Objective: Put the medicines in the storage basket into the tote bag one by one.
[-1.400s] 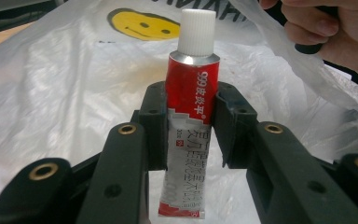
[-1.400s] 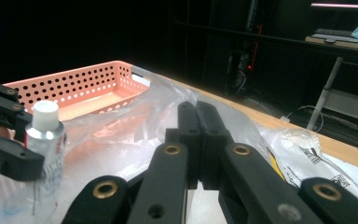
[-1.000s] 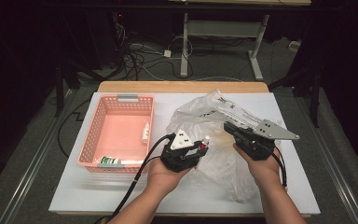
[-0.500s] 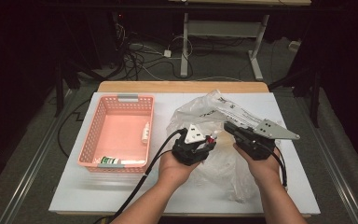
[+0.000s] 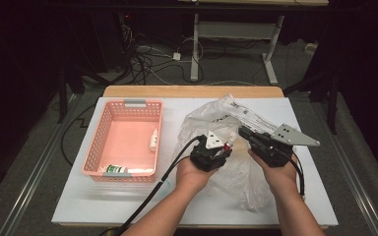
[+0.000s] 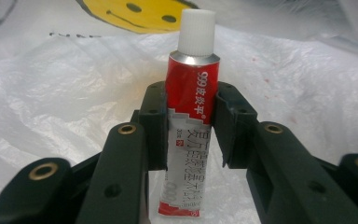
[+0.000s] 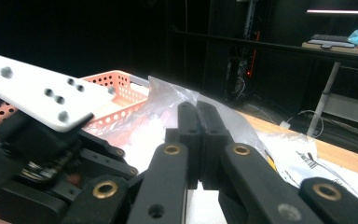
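My left gripper [image 5: 211,150] has shifted right, its jaws clamped on the red tube [image 6: 190,112]; right gripper [image 7: 198,122] pinches the plastic bag [image 5: 236,172] shut-jawed; next, carry it into the pink basket [image 5: 98,147].

The table [image 5: 78,206] is carrying a basket [image 5: 94,152] on its left half and a plastic bag [image 5: 241,177] on its right half, the two lying near each other but apart. Inside the basket, a small bottle [image 5: 153,139] is lying against the right wall and a second container [image 5: 114,169] is resting along the near wall. The left gripper [image 5: 225,146] is sitting over the bag's left part, with a tube [image 6: 191,116] standing between its jaws. The right gripper [image 5: 243,132] is sitting just right of it, over the bag's middle. Behind the table, cables [image 5: 147,59] are lying on the floor before a desk frame [image 5: 236,34].
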{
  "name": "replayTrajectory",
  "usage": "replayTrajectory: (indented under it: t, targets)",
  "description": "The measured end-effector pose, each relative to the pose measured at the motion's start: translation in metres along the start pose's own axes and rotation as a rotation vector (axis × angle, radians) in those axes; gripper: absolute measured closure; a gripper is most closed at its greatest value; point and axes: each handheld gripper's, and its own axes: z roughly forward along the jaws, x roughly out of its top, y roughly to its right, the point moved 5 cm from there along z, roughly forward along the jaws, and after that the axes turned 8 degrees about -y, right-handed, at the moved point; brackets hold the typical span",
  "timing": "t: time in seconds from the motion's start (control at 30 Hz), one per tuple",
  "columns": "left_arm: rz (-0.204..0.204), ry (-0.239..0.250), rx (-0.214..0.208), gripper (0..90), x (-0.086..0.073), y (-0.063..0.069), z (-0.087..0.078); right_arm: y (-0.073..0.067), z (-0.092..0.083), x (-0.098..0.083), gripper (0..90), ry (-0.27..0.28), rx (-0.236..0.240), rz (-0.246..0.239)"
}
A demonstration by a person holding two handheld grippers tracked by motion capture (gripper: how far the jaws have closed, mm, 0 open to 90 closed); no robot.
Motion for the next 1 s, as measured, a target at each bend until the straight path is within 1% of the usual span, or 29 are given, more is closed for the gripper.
replayTrajectory:
  t: [0.07, 0.2, 0.33, 0.4, 0.47, 0.6, 0.77, 0.87, 0.9, 0.93, 1.0]
  targets:
    - [-0.003, 0.001, 0.005, 65.9, 0.001, 0.000, 0.004, 0.000, -0.001, 0.001, 90.0, 0.004, -0.001, -0.001]
    - [0.007, -0.001, 0.023, 65.8, 0.005, -0.001, 0.013, 0.001, -0.001, 0.002, 90.0, 0.010, 0.000, 0.000]
    - [0.008, 0.001, 0.030, 65.7, 0.006, -0.002, 0.022, 0.002, -0.001, 0.001, 90.0, 0.009, -0.001, 0.012]
    - [-0.002, 0.003, 0.024, 65.7, 0.007, -0.001, 0.027, 0.003, 0.000, 0.001, 90.0, 0.011, -0.001, 0.016]
    - [0.004, -0.003, 0.021, 65.6, 0.007, -0.001, 0.033, 0.004, -0.001, 0.001, 90.0, 0.009, -0.002, 0.018]
    - [-0.010, -0.008, 0.016, 65.6, 0.006, 0.000, 0.043, 0.006, -0.001, 0.000, 90.0, 0.010, -0.003, 0.024]
    - [-0.035, -0.013, 0.002, 65.4, 0.006, -0.003, 0.050, 0.008, -0.001, 0.000, 90.0, 0.017, -0.004, 0.025]
    - [-0.046, -0.017, 0.004, 65.2, 0.006, -0.004, 0.052, 0.010, 0.000, -0.001, 90.0, 0.013, -0.005, 0.023]
    - [-0.047, -0.021, 0.006, 64.5, 0.005, -0.004, 0.052, 0.010, 0.000, -0.001, 90.0, 0.010, -0.008, 0.028]
    - [-0.047, -0.021, 0.000, 63.4, 0.005, -0.003, 0.053, 0.010, 0.001, -0.002, 90.0, 0.008, -0.007, 0.032]
    - [-0.044, -0.026, -0.011, 58.3, 0.004, -0.002, 0.053, 0.011, 0.001, -0.002, 90.0, 0.009, -0.007, 0.030]
